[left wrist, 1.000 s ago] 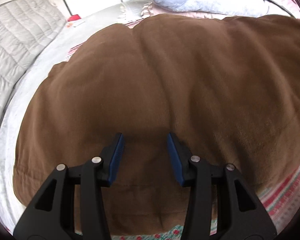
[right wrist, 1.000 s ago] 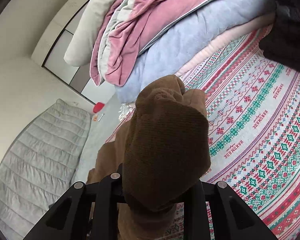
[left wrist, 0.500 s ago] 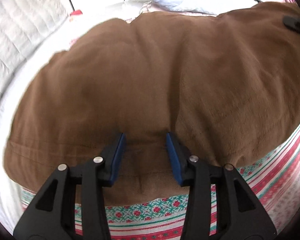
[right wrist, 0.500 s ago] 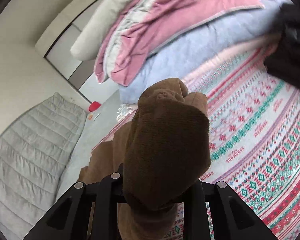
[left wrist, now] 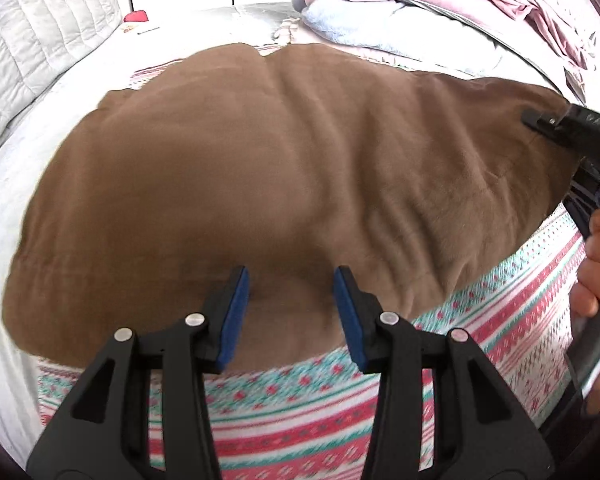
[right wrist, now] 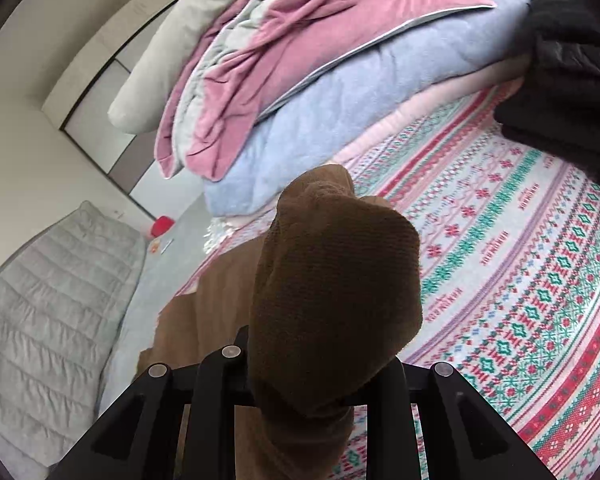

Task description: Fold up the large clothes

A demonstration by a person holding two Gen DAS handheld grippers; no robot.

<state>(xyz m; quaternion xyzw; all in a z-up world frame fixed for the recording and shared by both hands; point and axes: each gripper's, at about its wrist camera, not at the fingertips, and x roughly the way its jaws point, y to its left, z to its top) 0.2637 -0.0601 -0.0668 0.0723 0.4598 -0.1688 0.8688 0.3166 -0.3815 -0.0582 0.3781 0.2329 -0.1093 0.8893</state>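
The left claw (left wrist: 291, 300) fills the lower centre of its own view, pointing toward 12 o'clock, its two blue-padded fingers (left wrist: 236, 308) spread apart with nothing between them. The right claw (right wrist: 320, 376) is clamped on bunched brown cloth (right wrist: 336, 280). At 3 o'clock in the left view, the person's right hand (left wrist: 598, 268) grips that claw's handle.

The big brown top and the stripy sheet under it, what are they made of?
The big brown garment looks like soft matte fleece or brushed knit: fuzzy nap, with a ribbed knit weave at the bunched end. The red-and-green patterned bedsheet looks like thin, flat cotton, though the exact fibre cannot be told.
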